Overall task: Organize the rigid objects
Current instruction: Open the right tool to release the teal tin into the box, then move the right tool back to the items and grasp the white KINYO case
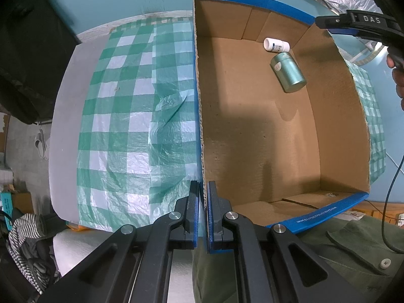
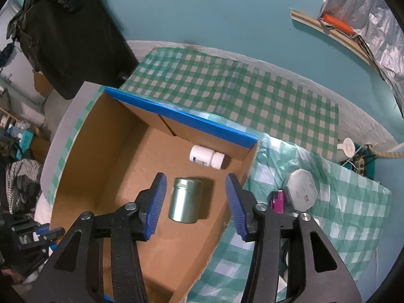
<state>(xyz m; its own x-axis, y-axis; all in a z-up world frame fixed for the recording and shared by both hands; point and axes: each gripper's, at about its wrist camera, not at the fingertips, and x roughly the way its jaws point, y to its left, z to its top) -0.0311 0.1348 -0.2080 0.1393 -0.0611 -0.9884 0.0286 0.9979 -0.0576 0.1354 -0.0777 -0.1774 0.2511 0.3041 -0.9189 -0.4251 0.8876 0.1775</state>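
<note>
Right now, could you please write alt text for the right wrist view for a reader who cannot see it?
The open right gripper hovers above a cardboard box holding a green metal tin and a white pill bottle, both lying on their sides. The box sits on a green checked tablecloth, with an octagonal container beside it.

One cardboard box [image 2: 83, 151] holds two containers: one green metal tin [image 2: 185, 199] and one white pill bottle [image 2: 205, 159]. Outside the box, on the single green-checked cloth [image 2: 252, 96], lie one octagonal lidded container [image 2: 301, 193] and one small magenta box [image 2: 277, 202]. Two grippers are in view, one left gripper [image 1: 203, 189] and one right gripper [image 2: 195, 202].
</note>
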